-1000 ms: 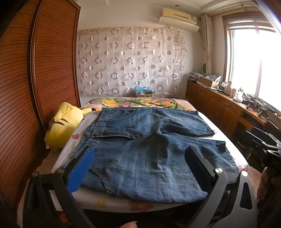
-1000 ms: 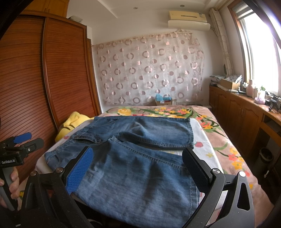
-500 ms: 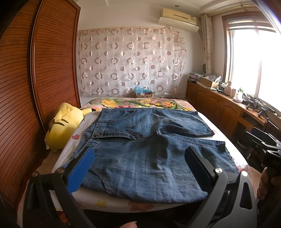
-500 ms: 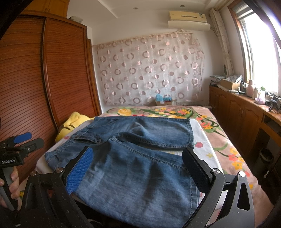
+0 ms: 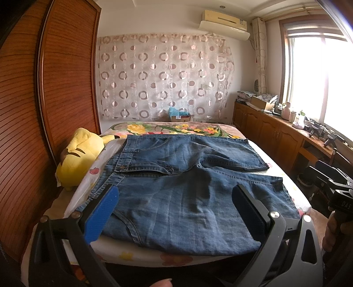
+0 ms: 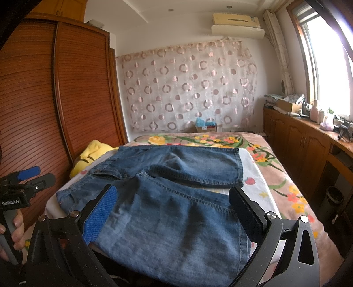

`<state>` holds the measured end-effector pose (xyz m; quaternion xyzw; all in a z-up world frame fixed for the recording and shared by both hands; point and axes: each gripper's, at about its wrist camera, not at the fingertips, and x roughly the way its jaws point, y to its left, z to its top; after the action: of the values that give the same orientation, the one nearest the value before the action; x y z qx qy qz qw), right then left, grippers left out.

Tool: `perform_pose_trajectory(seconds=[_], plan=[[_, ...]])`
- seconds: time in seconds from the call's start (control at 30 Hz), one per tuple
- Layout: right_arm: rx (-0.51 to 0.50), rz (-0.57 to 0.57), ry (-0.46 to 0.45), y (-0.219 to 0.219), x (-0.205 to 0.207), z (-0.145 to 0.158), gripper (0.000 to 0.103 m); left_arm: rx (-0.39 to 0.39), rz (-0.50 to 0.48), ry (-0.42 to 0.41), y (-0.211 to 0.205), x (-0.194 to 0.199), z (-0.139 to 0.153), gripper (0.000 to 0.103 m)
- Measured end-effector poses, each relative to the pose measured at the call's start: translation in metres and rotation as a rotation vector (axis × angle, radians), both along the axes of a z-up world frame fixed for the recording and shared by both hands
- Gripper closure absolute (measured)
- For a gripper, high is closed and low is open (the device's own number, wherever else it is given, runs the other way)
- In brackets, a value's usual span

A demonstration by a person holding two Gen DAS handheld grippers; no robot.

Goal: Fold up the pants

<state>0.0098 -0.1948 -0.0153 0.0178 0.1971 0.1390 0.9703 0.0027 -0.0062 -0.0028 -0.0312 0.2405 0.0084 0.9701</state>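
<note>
I am in a bedroom in a home. There is a big bed (image 5: 222,130) with a flower blanket, a yellow stuffed toy (image 5: 77,159) beside it, a tall wooden wardrobe (image 5: 66,88), a circle-pattern curtain (image 5: 163,81), an air conditioner (image 5: 224,21) up high, and a bright window (image 5: 326,81).

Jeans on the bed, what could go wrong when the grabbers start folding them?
The jeans hang over the bed's near edge, so a tug might slide them off. Both the left gripper and the right gripper are open and holding nothing, so a pinch might catch only one layer. The yellow plush toy could get bumped.
</note>
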Motion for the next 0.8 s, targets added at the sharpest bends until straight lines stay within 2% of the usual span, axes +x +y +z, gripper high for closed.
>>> perform_pose_trajectory(seconds=[0.23,0.8], plan=[[-0.018,0.001,0.040,0.000,0.003,-0.007,0.000,-0.036,-0.025,0.048,-0.003,0.001,-0.010,0.000],[-0.077,-0.041,0.139,-0.027,0.029,-0.040,0.000,-0.074,0.010,0.139,0.047,0.020,-0.054,0.000]])
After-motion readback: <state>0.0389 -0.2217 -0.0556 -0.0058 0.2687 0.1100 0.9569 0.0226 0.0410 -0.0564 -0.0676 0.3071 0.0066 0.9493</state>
